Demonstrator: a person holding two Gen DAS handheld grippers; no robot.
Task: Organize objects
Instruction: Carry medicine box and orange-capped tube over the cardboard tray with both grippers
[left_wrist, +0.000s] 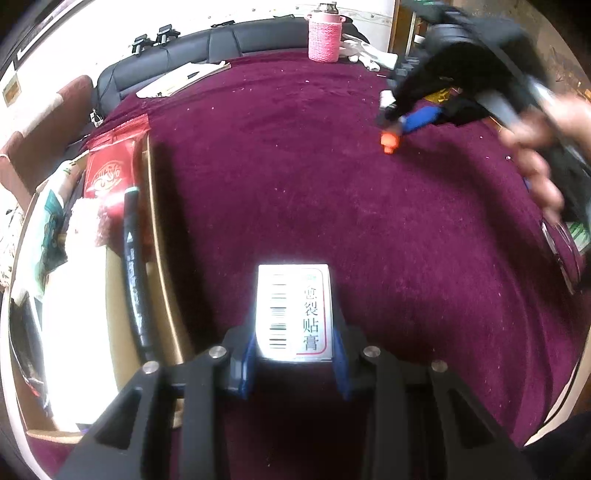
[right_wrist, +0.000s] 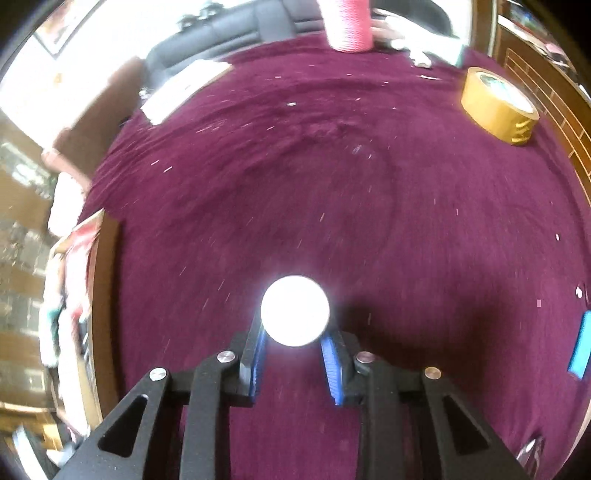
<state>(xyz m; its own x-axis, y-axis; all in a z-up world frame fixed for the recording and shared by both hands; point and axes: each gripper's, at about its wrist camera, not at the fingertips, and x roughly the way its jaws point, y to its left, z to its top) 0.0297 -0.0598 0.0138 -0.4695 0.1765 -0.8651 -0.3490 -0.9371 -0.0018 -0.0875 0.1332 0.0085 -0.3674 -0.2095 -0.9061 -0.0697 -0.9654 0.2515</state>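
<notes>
Both grippers were loaded: the left gripper (left_wrist: 293, 354) pinched a white box (left_wrist: 293, 312), the right gripper (right_wrist: 295, 354) a white ball (right_wrist: 294, 315). Several items already filled the cardboard box (left_wrist: 162, 236); tape roll (right_wrist: 498, 107) remained out.

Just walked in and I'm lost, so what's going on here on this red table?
A person is tidying with a handheld tool in each hand. The left tool grips a small white box with a barcode, near the cardboard box already holding items. The right tool holds a white round object, too glared to identify. A tape roll sits on the cloth.
</notes>
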